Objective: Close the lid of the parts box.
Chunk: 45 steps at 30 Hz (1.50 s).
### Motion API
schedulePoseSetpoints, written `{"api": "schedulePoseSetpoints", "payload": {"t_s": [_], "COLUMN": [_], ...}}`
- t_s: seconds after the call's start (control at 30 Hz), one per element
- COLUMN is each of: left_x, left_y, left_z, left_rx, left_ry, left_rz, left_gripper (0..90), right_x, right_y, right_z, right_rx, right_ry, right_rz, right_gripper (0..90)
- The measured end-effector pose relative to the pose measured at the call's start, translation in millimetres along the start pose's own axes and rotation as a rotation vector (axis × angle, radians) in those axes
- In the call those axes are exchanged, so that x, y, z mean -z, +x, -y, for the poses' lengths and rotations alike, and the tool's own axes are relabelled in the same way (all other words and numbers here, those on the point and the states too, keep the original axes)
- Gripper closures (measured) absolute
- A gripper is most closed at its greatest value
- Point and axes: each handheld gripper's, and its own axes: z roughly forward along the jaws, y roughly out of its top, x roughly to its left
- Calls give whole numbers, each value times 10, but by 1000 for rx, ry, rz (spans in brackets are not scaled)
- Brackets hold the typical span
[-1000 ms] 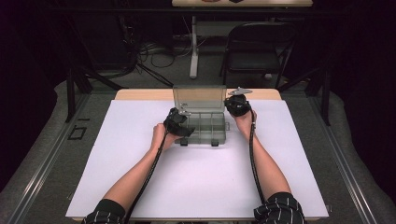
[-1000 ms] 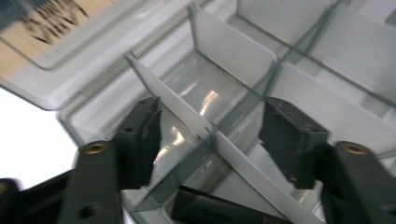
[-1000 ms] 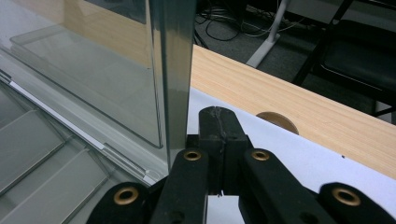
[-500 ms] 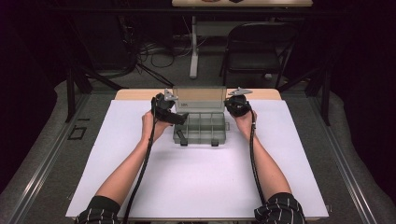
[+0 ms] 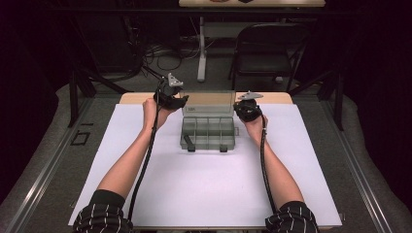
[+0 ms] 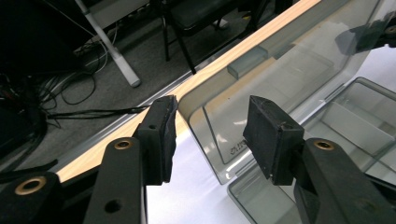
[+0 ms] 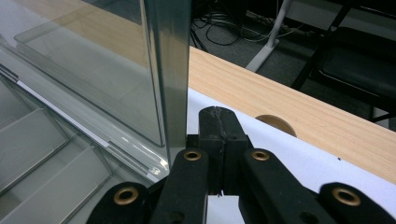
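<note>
Since the earlier frames, the left gripper (image 5: 171, 95) had lifted away from the clear plastic organizer box (image 5: 209, 132) and moved up and to the left of it, toward the box's back left corner. The box's lid (image 5: 209, 102) already stood upright, hinged open at the far side, while the box itself rested on the white sheet (image 5: 204, 189) covering the desk (image 5: 131, 98), near its far edge.

Over the last second the left jaws had been opening wide and then closing part way; in the left gripper view they stood partly open on either side of the lid's corner (image 6: 205, 116), with air visible between each pad and the plastic, so nothing was gripped. I judged that this hand had let go of the box and was lining up on the lid's edge, either to steady it or to swing it.

At the lid's right end, the right gripper (image 5: 248, 109) had kept its place. Its own view showed the jaws fully closed on themselves just beside the lid's upright edge (image 7: 173, 70), pressed near it but holding nothing.

From the high view, the empty compartments and two dark latches (image 5: 189, 143) at the front could be seen; the gripper views instead revealed the gaps around the lid's edges, too fine to judge from above.
</note>
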Motion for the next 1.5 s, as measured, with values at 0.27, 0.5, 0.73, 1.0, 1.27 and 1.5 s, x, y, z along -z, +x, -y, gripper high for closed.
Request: {"api": "schedulePoseSetpoints", "payload": {"t_s": [0.27,0.5,0.73,1.0,1.27,1.5], "left_x": [-62,-53,-38,-33,-32,-14], "left_y": [29,43,42,42,35,44], "left_z": [-1,29,54,57,57,67], "left_rx": [-18,-14,-21,-24,-25,-25], "left_ry": [26,16,9,9,11,10], "left_rz": [-5,10,14,18,13,27], "left_gripper": [623,700,714,718,718,723], "right_x": [7,88,383,692,656,574], "right_y": [2,-9,-71,65,96,121], "right_z": [2,-22,-140,-396,-679,-737], "right_rx": [3,5,1,82,71,77], "right_ry": [1,-2,-28,-33,-32,-3], "right_rz": [-4,-5,-57,-110,-78,-86], "right_gripper": [900,882,793,593,586,677]}}
